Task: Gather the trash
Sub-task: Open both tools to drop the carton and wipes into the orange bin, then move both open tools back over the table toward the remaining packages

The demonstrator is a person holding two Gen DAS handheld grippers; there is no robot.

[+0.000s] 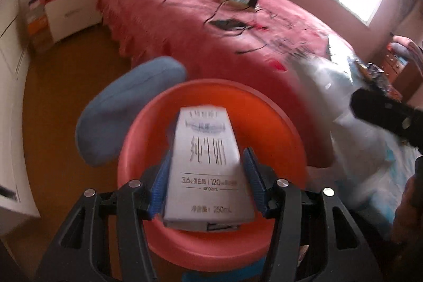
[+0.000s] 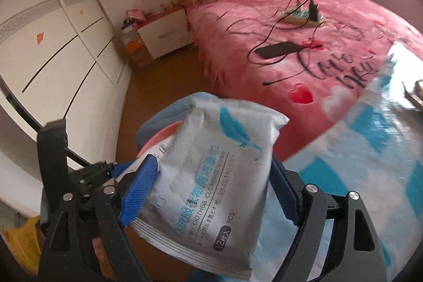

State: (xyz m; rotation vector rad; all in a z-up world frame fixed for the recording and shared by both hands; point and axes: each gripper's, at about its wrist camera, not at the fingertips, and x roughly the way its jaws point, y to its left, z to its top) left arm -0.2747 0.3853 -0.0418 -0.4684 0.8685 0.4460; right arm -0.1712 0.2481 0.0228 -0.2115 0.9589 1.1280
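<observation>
My left gripper is shut on a white 250 mL milk carton and holds it over a round orange-red basin that stands beside the bed. My right gripper is shut on a white and blue wet-wipes packet. Behind the packet, the basin's rim shows in the right wrist view. The right gripper's black body shows at the right edge of the left wrist view, with the pale packet blurred next to it.
A bed with a pink cover fills the room's right side, with a power strip, cables and a dark device on it. A blue cushion lies by the basin. A white nightstand and wardrobe stand left.
</observation>
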